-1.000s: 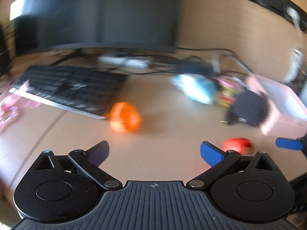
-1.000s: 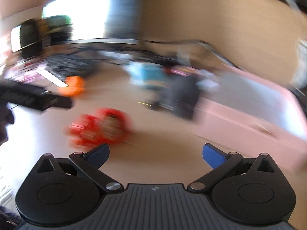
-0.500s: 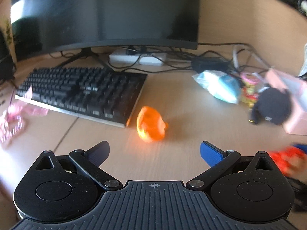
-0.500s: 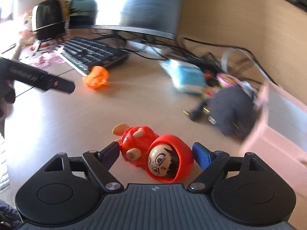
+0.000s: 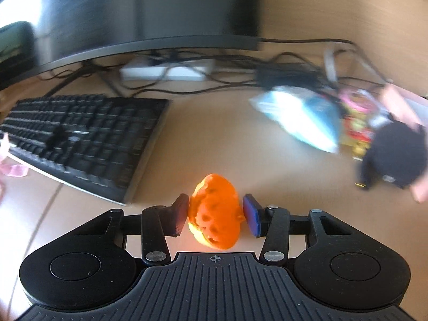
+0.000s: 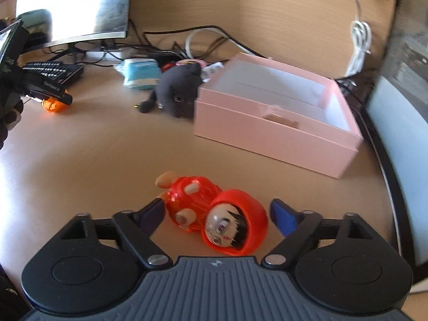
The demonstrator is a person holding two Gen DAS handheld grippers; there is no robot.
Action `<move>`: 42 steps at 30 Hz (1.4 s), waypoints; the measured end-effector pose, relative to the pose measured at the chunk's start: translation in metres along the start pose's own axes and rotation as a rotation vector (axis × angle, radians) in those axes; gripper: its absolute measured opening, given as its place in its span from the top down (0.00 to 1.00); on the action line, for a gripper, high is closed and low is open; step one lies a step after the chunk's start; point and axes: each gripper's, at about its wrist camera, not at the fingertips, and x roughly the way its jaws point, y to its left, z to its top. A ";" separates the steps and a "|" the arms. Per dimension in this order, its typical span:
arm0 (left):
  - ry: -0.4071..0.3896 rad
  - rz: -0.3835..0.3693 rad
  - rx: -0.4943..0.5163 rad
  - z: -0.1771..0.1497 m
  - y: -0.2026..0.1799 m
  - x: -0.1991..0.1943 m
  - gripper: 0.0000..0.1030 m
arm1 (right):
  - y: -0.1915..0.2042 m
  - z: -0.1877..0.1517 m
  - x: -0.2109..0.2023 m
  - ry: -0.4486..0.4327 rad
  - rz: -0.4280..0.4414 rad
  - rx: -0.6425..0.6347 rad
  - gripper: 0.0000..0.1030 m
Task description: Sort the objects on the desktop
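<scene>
An orange lumpy toy [image 5: 214, 214] rests on the wooden desk, and my left gripper [image 5: 216, 214] is shut on it, a pad against each side. The right wrist view shows the same toy [image 6: 53, 104] far left under that gripper's fingers [image 6: 50, 93]. A red doll with a hooded head [image 6: 211, 214] lies on its side between the jaws of my right gripper [image 6: 218, 214]. Those jaws are opening. The left pad is close to the doll's body and the right pad stands clear of its head. An open pink box [image 6: 267, 133] sits beyond the doll, to the right.
A black plush cat [image 6: 176, 88] leans against the pink box's left end. Behind it are a blue packet [image 6: 139, 75], snack packs and tangled cables. A black keyboard [image 5: 80, 133], a monitor [image 5: 147, 13] and a white power strip [image 5: 165, 72] stand at the back left.
My left gripper moved forward over the orange toy and shut on it. My right gripper came down around the red doll, then swung right towards the pink box, its jaws a little wider.
</scene>
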 end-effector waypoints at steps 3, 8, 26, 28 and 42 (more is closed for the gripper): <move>0.010 -0.079 0.023 -0.012 -0.026 -0.015 0.52 | -0.005 -0.001 -0.001 0.009 0.007 0.001 0.05; 0.052 -0.222 0.067 -0.039 -0.066 -0.036 0.50 | -0.012 -0.009 0.002 0.033 -0.008 -0.052 0.05; 0.063 -0.226 0.143 -0.062 -0.093 -0.065 0.10 | -0.043 0.015 0.030 -0.070 -0.228 0.050 0.04; 0.058 -0.263 0.191 -0.060 -0.092 -0.066 0.09 | -0.042 0.024 0.037 -0.087 -0.191 0.060 0.04; 0.066 -0.232 0.159 -0.055 -0.078 -0.066 0.08 | -0.027 0.078 0.074 -0.162 -0.070 0.029 0.00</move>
